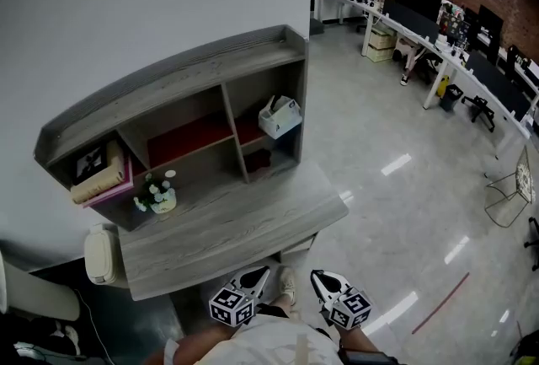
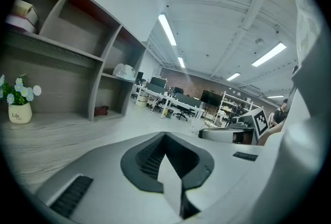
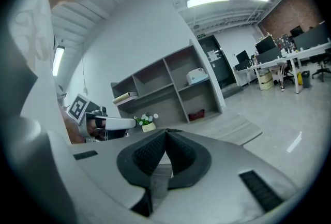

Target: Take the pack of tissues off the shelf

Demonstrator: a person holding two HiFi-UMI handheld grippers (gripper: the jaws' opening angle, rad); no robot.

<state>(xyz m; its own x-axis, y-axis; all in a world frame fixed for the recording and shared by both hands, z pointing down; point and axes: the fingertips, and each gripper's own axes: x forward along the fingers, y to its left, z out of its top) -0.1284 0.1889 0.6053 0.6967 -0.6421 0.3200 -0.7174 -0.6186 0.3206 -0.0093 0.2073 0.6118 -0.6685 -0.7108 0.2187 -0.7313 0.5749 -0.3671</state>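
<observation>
The white pack of tissues lies in the shelf's upper right compartment, also seen in the left gripper view and the right gripper view. The grey wooden shelf stands at the back of a desk. Both grippers are held low, near the person's body, at the desk's front edge and well short of the shelf. My left gripper is shut with nothing in it. My right gripper also has its jaws together and holds nothing.
A small flower pot stands on the desk under the shelf's left side, with books in the compartment above it. A red thing lies in the lower right compartment. A white chair is left of the desk. Office desks stand far right.
</observation>
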